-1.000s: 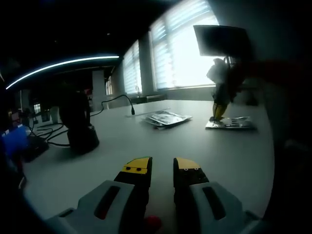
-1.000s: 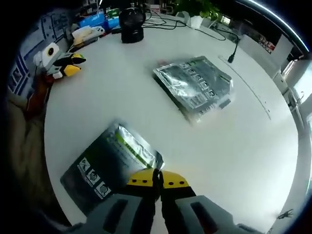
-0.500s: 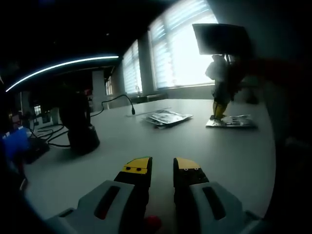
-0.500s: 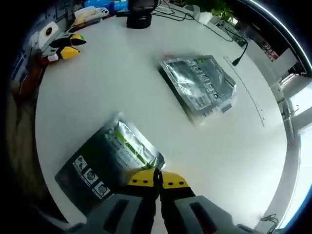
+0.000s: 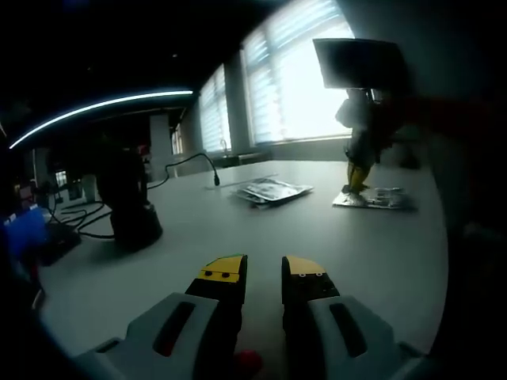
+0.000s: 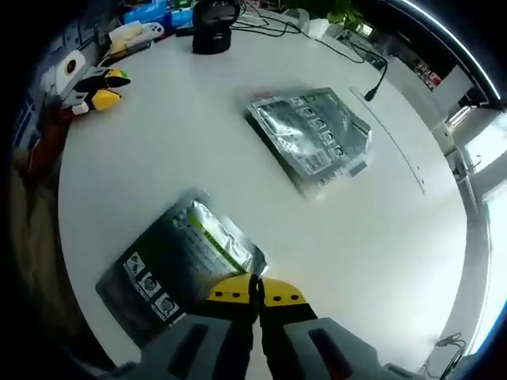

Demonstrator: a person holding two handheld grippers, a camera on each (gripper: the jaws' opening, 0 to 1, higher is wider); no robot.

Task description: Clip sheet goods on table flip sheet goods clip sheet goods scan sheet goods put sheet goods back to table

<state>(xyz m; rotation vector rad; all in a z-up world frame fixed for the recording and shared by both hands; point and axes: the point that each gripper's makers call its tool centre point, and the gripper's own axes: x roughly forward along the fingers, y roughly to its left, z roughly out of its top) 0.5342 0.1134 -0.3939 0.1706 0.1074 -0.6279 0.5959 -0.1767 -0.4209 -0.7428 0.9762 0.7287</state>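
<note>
My right gripper (image 6: 257, 289) is shut on the corner of a silver foil pouch (image 6: 178, 257) with green print that lies flat on the white table (image 6: 158, 142). A stack of similar foil pouches (image 6: 313, 138) lies farther out on the table. In the left gripper view the right gripper (image 5: 350, 188) stands nose-down on that pouch (image 5: 379, 199), with the stack (image 5: 269, 191) to its left. My left gripper (image 5: 264, 269) rests low over the table, open, with nothing between its yellow-tipped fingers. It appears in the right gripper view as the left gripper (image 6: 112, 89) near the table's edge.
A black device on a round base (image 5: 131, 214) stands left of the left gripper, with cables behind it; it is also the black device (image 6: 212, 28) at the table's far side. A gooseneck microphone (image 5: 207, 170) rises beyond the stack. Bright windows lie behind.
The right gripper view has shifted and rolled a little with the hand; the pouch corner stays clamped. The left gripper has not moved.
</note>
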